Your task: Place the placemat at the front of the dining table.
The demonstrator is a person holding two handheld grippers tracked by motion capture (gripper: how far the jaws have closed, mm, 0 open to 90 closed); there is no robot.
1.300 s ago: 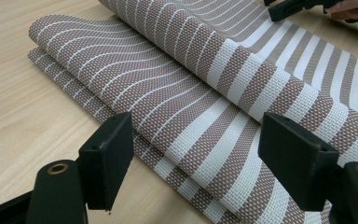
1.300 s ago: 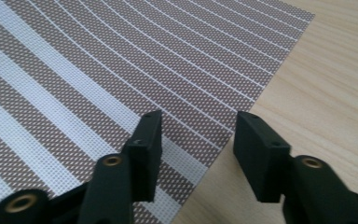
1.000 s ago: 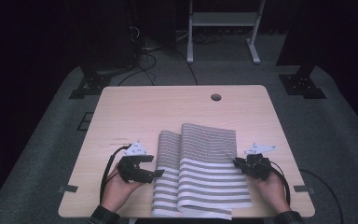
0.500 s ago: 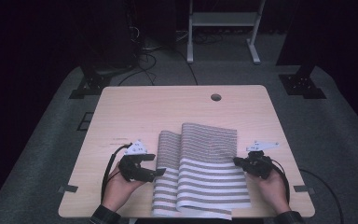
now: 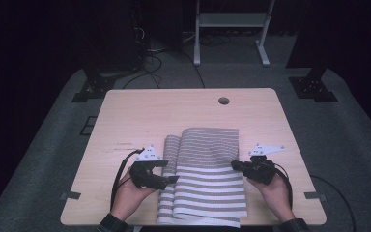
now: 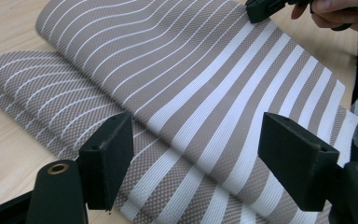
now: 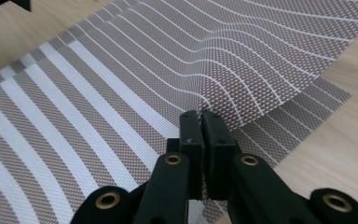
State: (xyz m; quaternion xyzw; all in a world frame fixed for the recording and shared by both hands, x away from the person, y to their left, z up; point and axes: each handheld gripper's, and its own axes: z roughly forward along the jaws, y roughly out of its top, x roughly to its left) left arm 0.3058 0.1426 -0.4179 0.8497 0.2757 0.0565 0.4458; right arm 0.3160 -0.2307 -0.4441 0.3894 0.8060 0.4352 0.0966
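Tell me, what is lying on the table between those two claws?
A striped mat, folded over on itself. In the high view it spans the stretch from the left claw to the right claw.

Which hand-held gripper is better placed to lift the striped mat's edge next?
Probably the right hand-held gripper: its jaws are already shut on the striped mat at its edge. The left hand-held gripper is open, holding nothing.
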